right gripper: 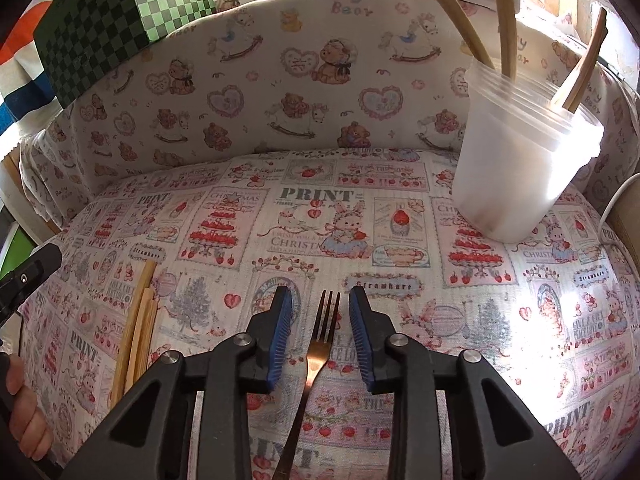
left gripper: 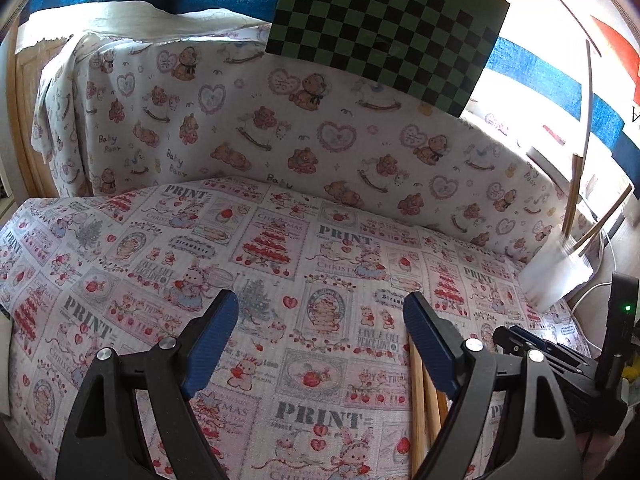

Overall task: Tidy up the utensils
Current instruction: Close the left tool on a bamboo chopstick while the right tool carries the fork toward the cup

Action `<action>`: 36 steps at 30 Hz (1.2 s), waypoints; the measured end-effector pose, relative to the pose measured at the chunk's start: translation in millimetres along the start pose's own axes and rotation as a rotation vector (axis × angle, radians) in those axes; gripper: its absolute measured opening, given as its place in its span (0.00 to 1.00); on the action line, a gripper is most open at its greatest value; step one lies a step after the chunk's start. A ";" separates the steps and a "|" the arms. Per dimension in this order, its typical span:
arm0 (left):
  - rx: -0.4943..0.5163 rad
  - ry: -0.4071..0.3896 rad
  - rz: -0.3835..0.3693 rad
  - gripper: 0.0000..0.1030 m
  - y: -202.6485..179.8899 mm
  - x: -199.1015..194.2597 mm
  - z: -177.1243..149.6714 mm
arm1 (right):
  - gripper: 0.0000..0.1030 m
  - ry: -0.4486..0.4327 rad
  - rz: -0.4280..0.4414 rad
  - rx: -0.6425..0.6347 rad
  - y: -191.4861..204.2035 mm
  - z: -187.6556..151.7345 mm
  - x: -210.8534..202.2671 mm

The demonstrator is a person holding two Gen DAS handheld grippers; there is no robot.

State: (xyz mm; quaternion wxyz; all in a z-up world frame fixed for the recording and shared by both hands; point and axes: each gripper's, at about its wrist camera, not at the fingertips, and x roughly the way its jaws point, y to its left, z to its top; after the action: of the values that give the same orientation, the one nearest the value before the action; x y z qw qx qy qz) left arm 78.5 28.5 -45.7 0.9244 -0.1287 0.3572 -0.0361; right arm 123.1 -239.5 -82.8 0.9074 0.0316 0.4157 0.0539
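The right gripper [right gripper: 316, 336] sits low in the centre of its own view, jaws parted a little way, with the fork [right gripper: 320, 336] lying between the blue pads [right gripper: 280, 336] and neither pad pressing on it, so nothing is held. The fork rests flat on the printed tablecloth [right gripper: 360, 216], tines pointing up the frame, its thin copper-coloured handle running down out of the bottom edge. It looks like light, stiff, smooth metal, likely to slide or pivot if pinched near the tines; I would take it across the neck, just below the tines, where it is flat and narrow. Lying flush on soft cloth, it may be awkward to get under. This gripper tips steeply down toward the table. The left gripper [left gripper: 320, 340], bottom centre of its view, stands wide open over bare cloth and holds nothing; it too angles down. Just inside its right-hand pad lie the wooden chopsticks [left gripper: 420, 400], seen again at the lower left of the right wrist view, flat on the cloth. At the upper right of that view stands the translucent plastic cup [right gripper: 520, 160], upright, already holding several wooden utensils [right gripper: 580, 60]; what kind they are I cannot quite make out against the glare. A hand [right gripper: 24, 412] shows at the lower left edge.
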 end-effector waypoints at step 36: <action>0.261 0.215 0.133 0.12 -89.1 47.9 -20.7 | 0.03 -0.444 0.131 0.131 -47.0 9.4 -135.9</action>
State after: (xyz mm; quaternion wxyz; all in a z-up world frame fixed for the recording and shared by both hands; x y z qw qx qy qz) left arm 102.4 -69.4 -68.2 0.8901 0.0208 0.4540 -0.0342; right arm 45.4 -303.1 20.6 0.9671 0.1286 0.2055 0.0774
